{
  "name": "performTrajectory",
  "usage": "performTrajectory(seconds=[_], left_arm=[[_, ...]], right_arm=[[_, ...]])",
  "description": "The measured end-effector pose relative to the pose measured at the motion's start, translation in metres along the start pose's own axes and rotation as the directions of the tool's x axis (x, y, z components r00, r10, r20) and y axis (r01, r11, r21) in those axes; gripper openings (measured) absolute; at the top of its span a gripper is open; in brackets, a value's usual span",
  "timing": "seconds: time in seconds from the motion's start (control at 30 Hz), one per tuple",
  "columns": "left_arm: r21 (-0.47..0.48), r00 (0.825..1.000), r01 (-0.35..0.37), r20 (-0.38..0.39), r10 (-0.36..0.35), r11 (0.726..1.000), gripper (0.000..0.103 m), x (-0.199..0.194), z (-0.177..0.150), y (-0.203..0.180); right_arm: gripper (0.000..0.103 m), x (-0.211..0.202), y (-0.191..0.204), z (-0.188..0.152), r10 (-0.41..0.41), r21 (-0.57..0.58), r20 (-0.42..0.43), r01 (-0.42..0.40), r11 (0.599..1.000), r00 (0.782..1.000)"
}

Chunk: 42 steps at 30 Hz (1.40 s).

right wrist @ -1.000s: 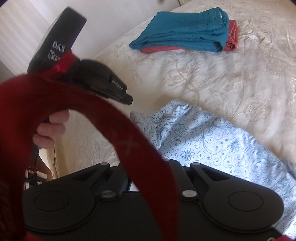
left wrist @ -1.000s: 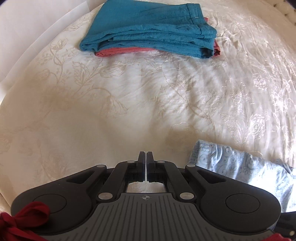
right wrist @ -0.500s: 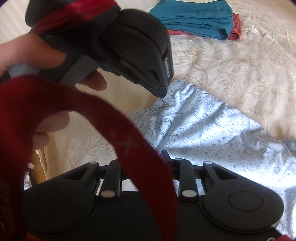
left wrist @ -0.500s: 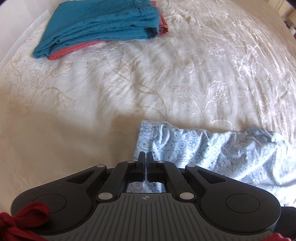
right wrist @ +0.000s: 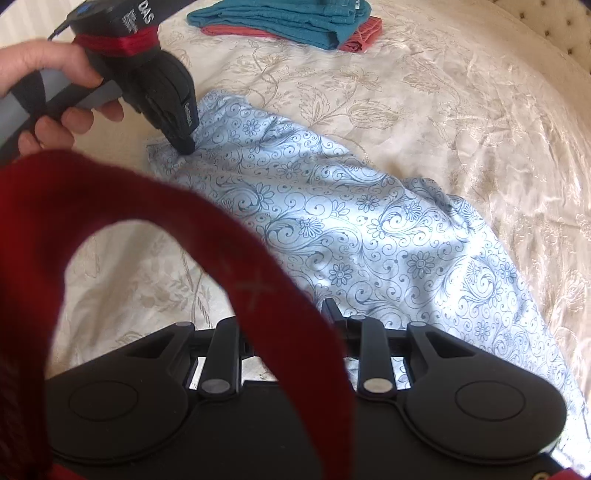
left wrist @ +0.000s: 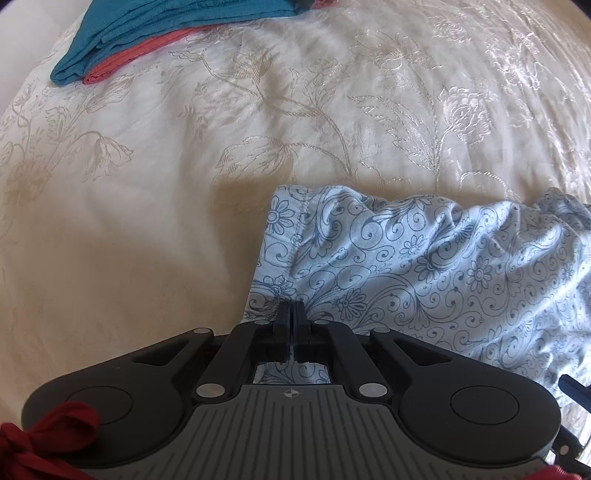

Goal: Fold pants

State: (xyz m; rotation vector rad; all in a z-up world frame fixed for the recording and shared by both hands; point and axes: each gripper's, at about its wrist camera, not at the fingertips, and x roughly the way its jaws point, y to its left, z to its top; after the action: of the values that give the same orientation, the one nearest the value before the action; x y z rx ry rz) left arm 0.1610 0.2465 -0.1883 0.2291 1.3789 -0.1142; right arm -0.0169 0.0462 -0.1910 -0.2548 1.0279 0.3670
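Light blue pants [left wrist: 424, 266] with a dark floral swirl print lie rumpled on the cream bedspread [left wrist: 147, 184]; they also show in the right wrist view [right wrist: 351, 221]. My left gripper [left wrist: 293, 314] is shut, its tips down on the pants near their left hem corner; whether it pinches cloth I cannot tell. In the right wrist view the left gripper [right wrist: 184, 142] presses that corner. My right gripper [right wrist: 295, 314] sits over the pants' near edge, its fingers largely hidden by a red strap [right wrist: 221, 240].
A folded stack of teal pants [left wrist: 177, 22] on a coral garment [left wrist: 136, 55] lies at the far side of the bed, also in the right wrist view [right wrist: 288, 18]. The bed's left edge and a pale wall lie beyond.
My left gripper has moved right and down from bare bedspread onto the pants' hem corner. The right gripper has come closer over the pants.
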Motion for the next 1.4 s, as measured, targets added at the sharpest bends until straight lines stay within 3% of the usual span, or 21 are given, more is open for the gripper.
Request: performTrajectory(seconds=[0.17,0.23,0.3,0.5,0.67,0.8,0.97,1.17,1.2,1.23,1.3,1.4], left_arm=[[-0.02,1.0,-0.001,-0.002,0.001,1.0,0.003,0.001,0.0,0.001],[-0.02,1.0,-0.001,-0.001,0.001,1.0,0.003,0.0,0.001,0.002],[-0.016,1.0,-0.003,0.001,0.003,1.0,0.003,0.0,0.0,0.001],[-0.02,1.0,-0.005,0.011,0.005,1.0,0.003,-0.005,-0.007,0.002],[-0.011,0.999,0.01,0.041,-0.01,1.0,0.003,-0.021,-0.012,-0.006],[-0.018,0.998,0.042,0.053,-0.041,0.999,0.003,-0.024,-0.01,-0.015],[-0.036,1.0,0.005,-0.01,-0.006,0.999,0.003,-0.002,-0.016,-0.006],[-0.031,0.999,0.019,-0.03,-0.02,0.999,0.003,-0.004,-0.02,0.0],[-0.038,1.0,0.025,-0.016,-0.026,0.999,0.003,-0.009,-0.019,0.0],[-0.042,1.0,0.031,0.001,-0.031,0.999,0.003,-0.014,-0.017,0.001],[-0.051,0.999,0.031,0.039,-0.029,0.998,0.003,-0.022,-0.009,0.0],[-0.081,0.998,0.04,0.047,-0.036,0.996,0.003,-0.02,0.007,0.001]], right_arm=[[0.033,0.014,0.014,-0.009,-0.033,-0.097,-0.005,0.032,0.995,0.999],[0.013,0.013,0.013,-0.012,-0.049,-0.077,0.013,0.05,0.996,0.999],[0.004,0.006,0.007,-0.013,-0.052,-0.044,0.026,0.053,0.998,0.998],[0.004,-0.022,0.007,-0.022,0.033,-0.03,0.027,-0.032,0.999,0.999],[0.004,-0.003,0.017,-0.028,0.051,-0.035,-0.025,-0.052,0.998,0.998],[0.005,0.0,0.017,-0.026,0.077,-0.012,-0.044,-0.078,0.997,0.996],[0.013,-0.027,-0.001,-0.014,0.105,0.041,0.002,-0.105,0.994,0.994],[0.015,-0.044,-0.05,0.026,0.034,0.134,0.103,-0.048,0.99,0.994],[0.02,-0.038,-0.06,0.034,0.012,0.16,0.114,-0.031,0.987,0.993],[0.032,-0.034,-0.069,0.041,-0.008,0.181,0.123,-0.015,0.983,0.992],[0.041,-0.022,-0.086,0.053,-0.038,0.214,0.136,0.008,0.977,0.99],[0.041,0.001,-0.103,0.072,-0.07,0.22,0.122,0.042,0.975,0.99]])
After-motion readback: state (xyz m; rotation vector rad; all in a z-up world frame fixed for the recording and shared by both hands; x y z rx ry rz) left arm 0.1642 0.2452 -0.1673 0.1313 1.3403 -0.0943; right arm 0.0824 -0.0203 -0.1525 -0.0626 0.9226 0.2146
